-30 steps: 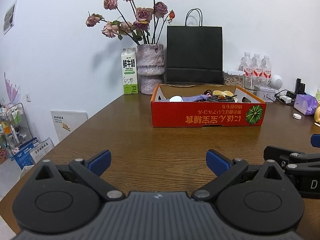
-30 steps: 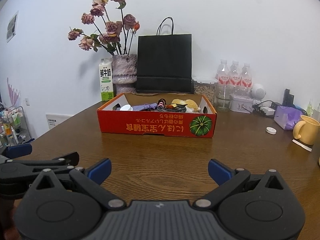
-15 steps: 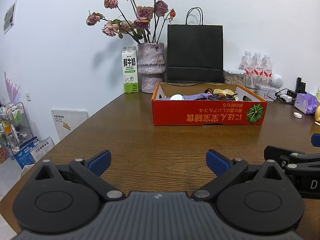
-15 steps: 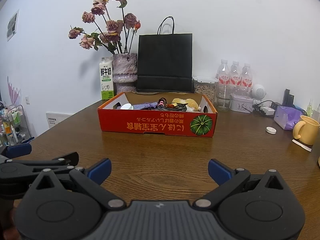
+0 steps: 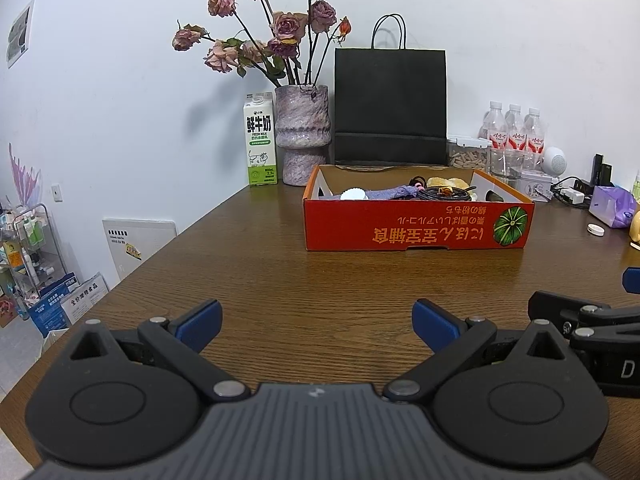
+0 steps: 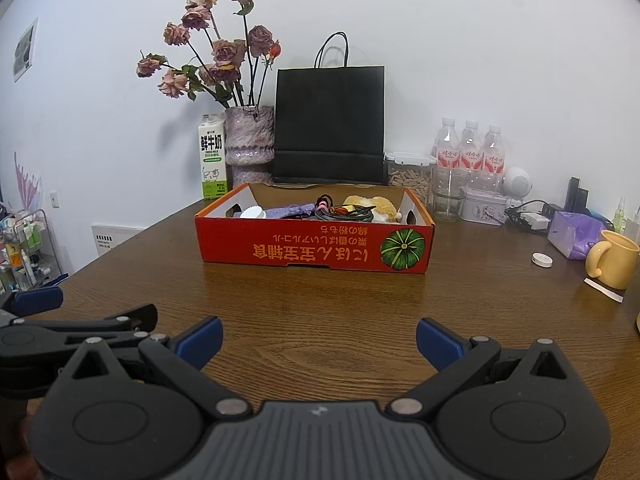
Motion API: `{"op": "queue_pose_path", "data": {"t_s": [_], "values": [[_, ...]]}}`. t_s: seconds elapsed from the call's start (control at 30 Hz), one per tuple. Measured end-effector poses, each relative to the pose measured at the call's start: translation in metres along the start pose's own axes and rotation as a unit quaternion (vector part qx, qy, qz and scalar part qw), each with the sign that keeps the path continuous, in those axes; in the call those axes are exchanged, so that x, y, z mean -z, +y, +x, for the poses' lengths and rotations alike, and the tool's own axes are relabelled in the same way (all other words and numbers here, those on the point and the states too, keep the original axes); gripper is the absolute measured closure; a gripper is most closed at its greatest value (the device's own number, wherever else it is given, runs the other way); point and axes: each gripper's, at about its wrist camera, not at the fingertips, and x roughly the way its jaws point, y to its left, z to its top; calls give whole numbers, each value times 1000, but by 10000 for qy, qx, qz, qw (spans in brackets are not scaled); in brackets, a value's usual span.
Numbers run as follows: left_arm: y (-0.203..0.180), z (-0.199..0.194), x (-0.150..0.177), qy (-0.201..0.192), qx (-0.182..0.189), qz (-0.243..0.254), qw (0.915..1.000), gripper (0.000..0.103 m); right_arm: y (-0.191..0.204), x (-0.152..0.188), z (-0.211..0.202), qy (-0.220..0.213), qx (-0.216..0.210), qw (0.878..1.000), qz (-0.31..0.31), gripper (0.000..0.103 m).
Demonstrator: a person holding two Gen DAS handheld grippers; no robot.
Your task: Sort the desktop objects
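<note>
Both tongs hover low over the near part of the brown table (image 6: 320, 296), side by side and pointed at the far wall. The left tongs (image 5: 316, 320) stand spread wide with nothing between the blue pads; the right tongs (image 6: 320, 330) are likewise spread and empty. Each intrudes at the edge of the other's view.

The task's things lie straight ahead of both tongs, well apart from them, across bare wood. A shallow red cardboard box (image 6: 316, 248) sits with its long axis running left to right, broadside to the tongs, and already holds a white cap (image 6: 253, 213), a purple cloth (image 6: 290, 211), a coil of dark cable (image 6: 344, 212) and a yellow plush item (image 6: 376, 205). Loose on the table, right of the box, are a small white round disc (image 6: 542, 260) and a yellow mug (image 6: 612, 258). These fall on the right tongs' side, so the right hand appears the nearer one for them. The box is centred in the right view and sits right of centre in the left view.

Sorting appears either finished or not yet resumed; neither tongs touches anything.
</note>
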Motion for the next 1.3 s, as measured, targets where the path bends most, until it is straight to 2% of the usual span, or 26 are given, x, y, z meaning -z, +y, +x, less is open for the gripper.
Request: {"op": "queue_pose_path", "data": {"t_s": [1.3], "values": [[1, -2, -2, -39, -14, 18, 10000, 0, 0, -1, -2, -3, 7, 10000, 5, 0]]}}
